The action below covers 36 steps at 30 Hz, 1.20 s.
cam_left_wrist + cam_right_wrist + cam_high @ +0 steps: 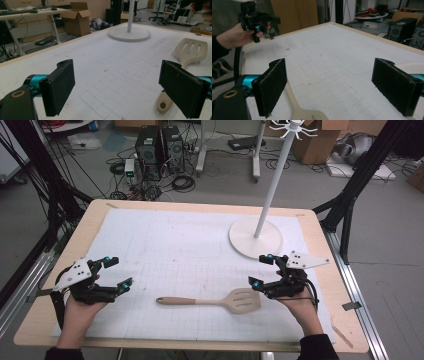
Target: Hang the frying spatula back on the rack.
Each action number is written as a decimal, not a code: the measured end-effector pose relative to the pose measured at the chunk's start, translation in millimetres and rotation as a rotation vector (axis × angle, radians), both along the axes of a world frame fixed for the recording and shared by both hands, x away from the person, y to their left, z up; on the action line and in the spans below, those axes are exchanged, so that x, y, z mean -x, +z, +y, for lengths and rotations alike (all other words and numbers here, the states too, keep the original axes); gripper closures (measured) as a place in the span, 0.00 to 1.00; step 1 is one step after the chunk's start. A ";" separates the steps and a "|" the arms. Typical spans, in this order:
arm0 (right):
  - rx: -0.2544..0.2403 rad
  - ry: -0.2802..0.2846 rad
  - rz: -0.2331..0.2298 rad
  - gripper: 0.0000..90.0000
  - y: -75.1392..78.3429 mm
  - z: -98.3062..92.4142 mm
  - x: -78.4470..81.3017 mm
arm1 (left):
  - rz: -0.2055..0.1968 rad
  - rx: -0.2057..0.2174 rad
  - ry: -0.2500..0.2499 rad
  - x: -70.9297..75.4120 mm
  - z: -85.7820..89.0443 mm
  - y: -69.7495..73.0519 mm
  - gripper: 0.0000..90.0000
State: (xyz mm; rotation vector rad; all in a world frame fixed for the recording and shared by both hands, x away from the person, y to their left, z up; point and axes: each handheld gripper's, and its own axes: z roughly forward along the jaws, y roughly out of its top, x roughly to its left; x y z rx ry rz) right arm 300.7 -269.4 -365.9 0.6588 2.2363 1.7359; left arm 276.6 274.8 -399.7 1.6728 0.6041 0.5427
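Spatula lies flat — head just beside right gripper.

High view looks down over the table; both gripper views skim low across it, sharing the spatula.

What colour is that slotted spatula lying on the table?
Pale beige all over; the spatula shows best in the high view.

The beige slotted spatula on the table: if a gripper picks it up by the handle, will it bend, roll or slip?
The beige slotted spatula looks rigid and light, probably wood, so it should hardly bend. Its flat head rests on the white mat, so rolling seems unlikely. Held at the handle's far end, it may tip toward the head.
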 end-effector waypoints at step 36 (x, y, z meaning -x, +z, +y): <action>0.635 0.349 0.129 0.28 -30.5 130.5 -14.5 | -0.016 0.004 0.000 4.7 1.4 5.2 0.15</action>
